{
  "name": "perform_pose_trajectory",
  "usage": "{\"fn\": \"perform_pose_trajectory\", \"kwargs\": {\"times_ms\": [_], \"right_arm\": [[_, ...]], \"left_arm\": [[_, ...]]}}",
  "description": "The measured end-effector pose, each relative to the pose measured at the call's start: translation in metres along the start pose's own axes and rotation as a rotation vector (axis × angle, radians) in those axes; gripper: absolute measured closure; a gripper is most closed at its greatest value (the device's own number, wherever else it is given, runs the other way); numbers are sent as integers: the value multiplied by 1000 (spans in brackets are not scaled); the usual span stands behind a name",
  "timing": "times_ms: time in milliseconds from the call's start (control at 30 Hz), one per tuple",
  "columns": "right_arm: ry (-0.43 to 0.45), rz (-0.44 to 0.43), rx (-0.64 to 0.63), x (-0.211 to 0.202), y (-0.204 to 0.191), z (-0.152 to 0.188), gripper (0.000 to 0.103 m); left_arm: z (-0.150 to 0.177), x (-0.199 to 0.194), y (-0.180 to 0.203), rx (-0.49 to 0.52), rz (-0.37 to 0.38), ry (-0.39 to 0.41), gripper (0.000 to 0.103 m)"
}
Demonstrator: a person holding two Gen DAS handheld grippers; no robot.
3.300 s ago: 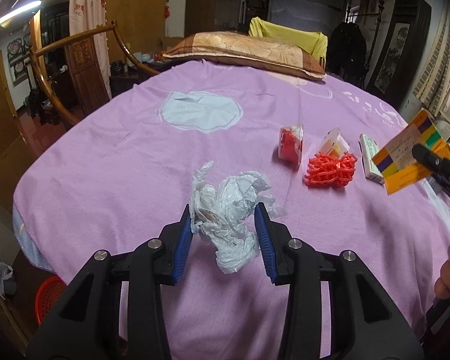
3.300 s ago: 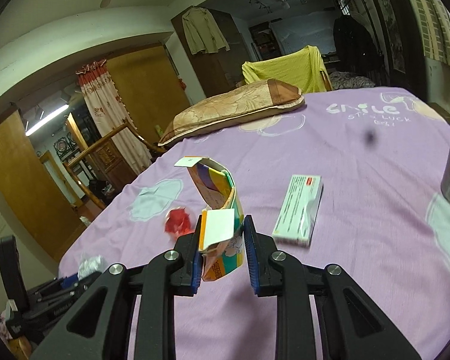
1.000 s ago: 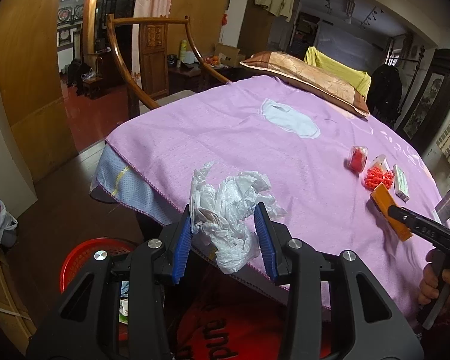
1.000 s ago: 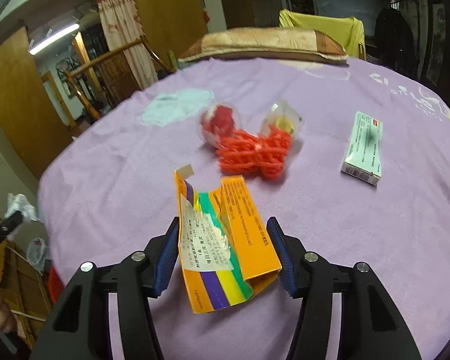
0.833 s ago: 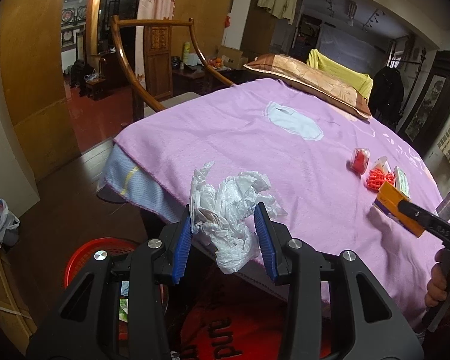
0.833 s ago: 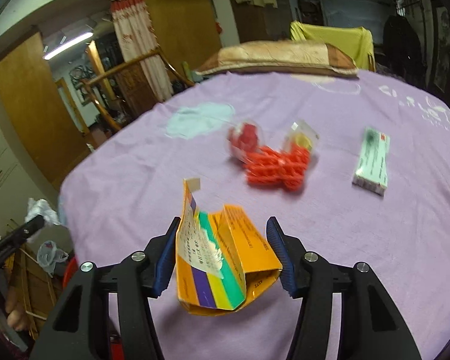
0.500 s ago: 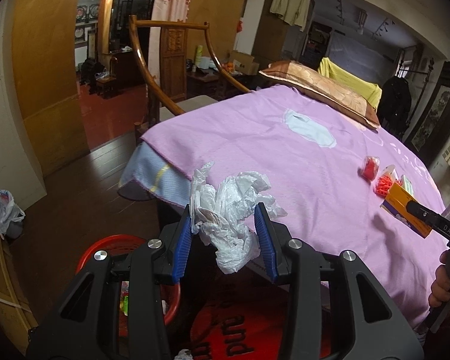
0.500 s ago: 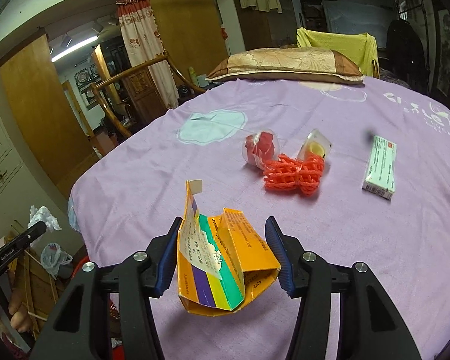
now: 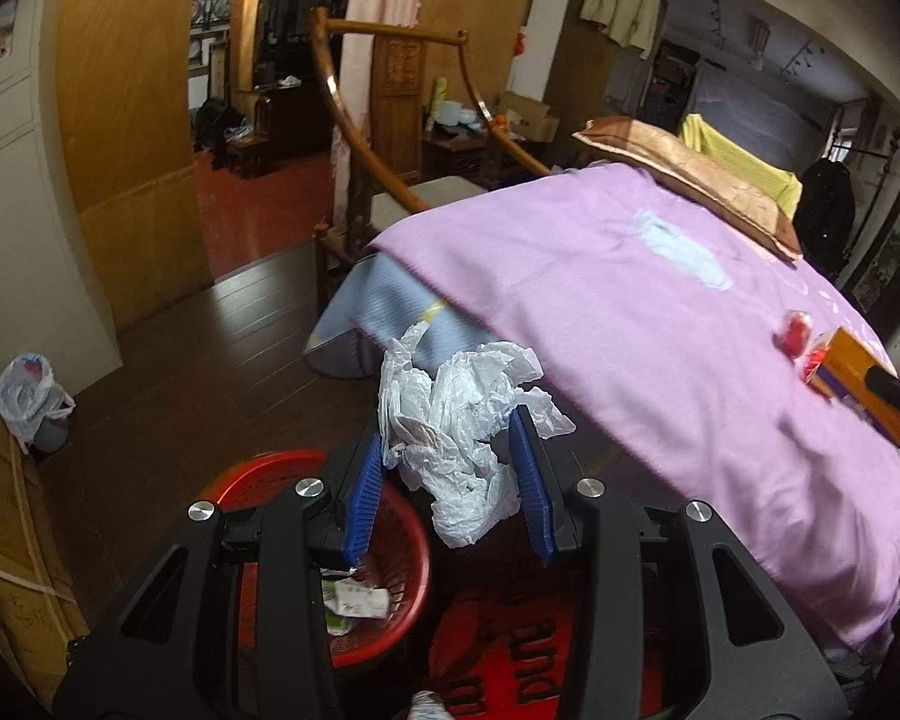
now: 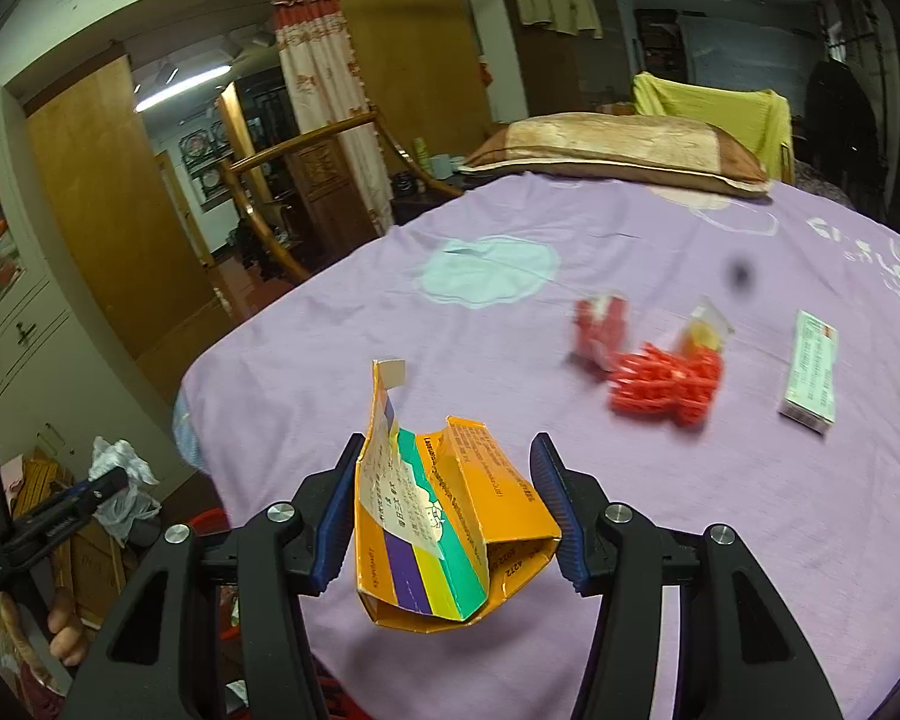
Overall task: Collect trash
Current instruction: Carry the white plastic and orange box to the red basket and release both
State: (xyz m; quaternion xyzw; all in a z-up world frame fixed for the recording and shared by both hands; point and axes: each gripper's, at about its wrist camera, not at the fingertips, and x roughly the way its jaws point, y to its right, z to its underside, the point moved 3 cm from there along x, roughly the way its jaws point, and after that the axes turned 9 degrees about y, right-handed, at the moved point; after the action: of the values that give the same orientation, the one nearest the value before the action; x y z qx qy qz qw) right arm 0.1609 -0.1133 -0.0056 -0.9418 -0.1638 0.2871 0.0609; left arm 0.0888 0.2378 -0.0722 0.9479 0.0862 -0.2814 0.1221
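My left gripper (image 9: 447,483) is shut on a crumpled white plastic bag (image 9: 459,417) and holds it off the table's edge, above and just right of a red trash basket (image 9: 390,546) on the floor. My right gripper (image 10: 447,507) is shut on a torn orange carton (image 10: 450,516) with purple, yellow and green stripes, held above the purple tablecloth (image 10: 690,540). On the cloth lie a red mesh net (image 10: 666,387), a red wrapped piece (image 10: 597,324), a small clear packet (image 10: 705,330) and a green-white box (image 10: 810,372). The carton also shows in the left wrist view (image 9: 858,381).
The red basket holds some paper scraps (image 9: 354,600). A wooden chair (image 9: 390,138) stands beside the table. A pillow (image 10: 618,147) lies at the table's far side. A white bag (image 9: 30,390) sits on the dark wooden floor at the left.
My left gripper has carried the plastic bag off the table to above the red basket. My right gripper has drawn back toward the table's near edge with the carton.
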Motion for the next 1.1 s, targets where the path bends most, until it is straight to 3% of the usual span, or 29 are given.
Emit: {"fn": "perform_pose_trajectory", "kwargs": {"times_ms": [267, 367, 433, 500, 733, 900, 1100], "right_arm": [[-27, -110, -79, 16, -78, -8, 48], [-45, -174, -114, 21, -115, -9, 48], [-63, -221, -142, 25, -143, -6, 48], [-82, -259, -174, 28, -169, -2, 48], [-198, -383, -265, 49, -251, 29, 48], [-289, -414, -307, 80, -291, 56, 47], [-327, -411, -369, 103, -322, 78, 30]], "left_arm": [[17, 13, -58, -55, -59, -50, 57], [22, 14, -73, -68, -80, -57, 39], [26, 15, -82, -67, -109, -59, 20], [28, 14, -91, -58, -145, -50, 13], [27, 6, -126, -23, -300, -8, 7], [29, 0, -167, -79, -364, -4, 7], [34, 0, -189, -114, -385, -14, 7]]}}
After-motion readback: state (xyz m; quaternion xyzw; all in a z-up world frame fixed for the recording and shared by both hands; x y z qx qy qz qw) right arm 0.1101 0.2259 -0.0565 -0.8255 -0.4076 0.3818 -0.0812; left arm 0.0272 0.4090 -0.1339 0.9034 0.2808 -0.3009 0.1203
